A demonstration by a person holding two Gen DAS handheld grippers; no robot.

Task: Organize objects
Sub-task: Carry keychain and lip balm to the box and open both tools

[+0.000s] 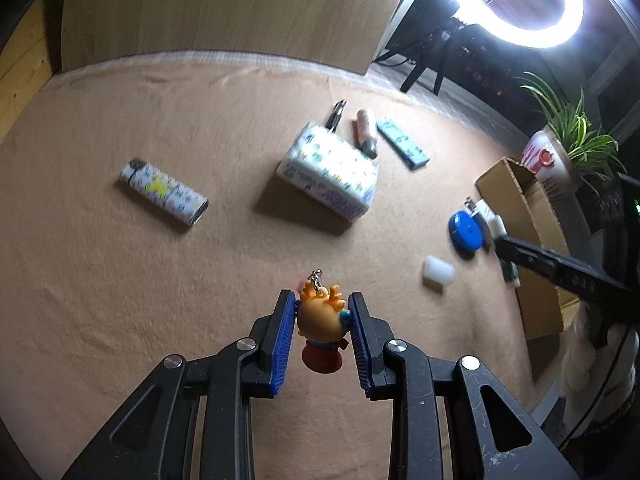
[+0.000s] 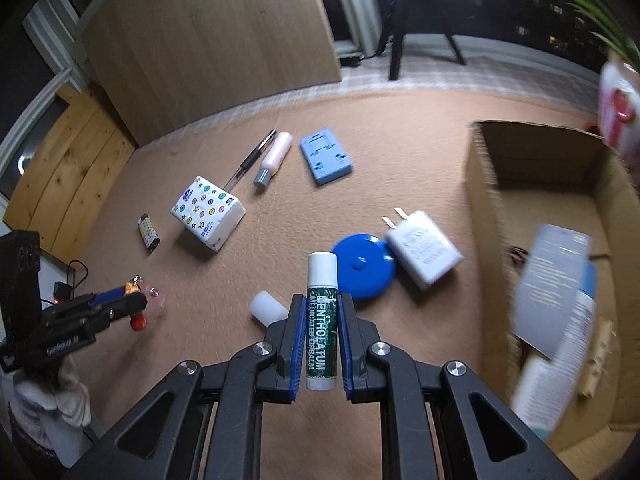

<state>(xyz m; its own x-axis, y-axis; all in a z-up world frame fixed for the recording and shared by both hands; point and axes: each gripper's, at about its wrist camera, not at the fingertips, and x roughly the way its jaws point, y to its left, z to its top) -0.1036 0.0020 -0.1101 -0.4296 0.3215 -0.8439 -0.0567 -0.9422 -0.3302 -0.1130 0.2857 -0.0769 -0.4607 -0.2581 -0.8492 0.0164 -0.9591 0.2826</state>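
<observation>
My left tongs [image 1: 320, 320] are clamped on a small orange toy keychain [image 1: 320, 316], its chain end pointing away from me, above the tan cloth-covered desk [image 1: 120, 280]. My right tongs [image 2: 322, 340] grip a green lip balm stick [image 2: 320, 320] lengthwise, white cap forward. Beyond that stick a blue round case [image 2: 362, 266] touches a white charger [image 2: 424, 252], and a loose white cap [image 2: 266, 306] lies just left of the tongs. Farther off sit a tissue pack [image 2: 208, 212], a lighter [image 2: 149, 234], a pen [image 2: 252, 158], a pink tube [image 2: 274, 158] and a light-blue stand [image 2: 326, 156]. The open cardboard box [image 2: 484, 184] is at my right, papers inside.
</observation>
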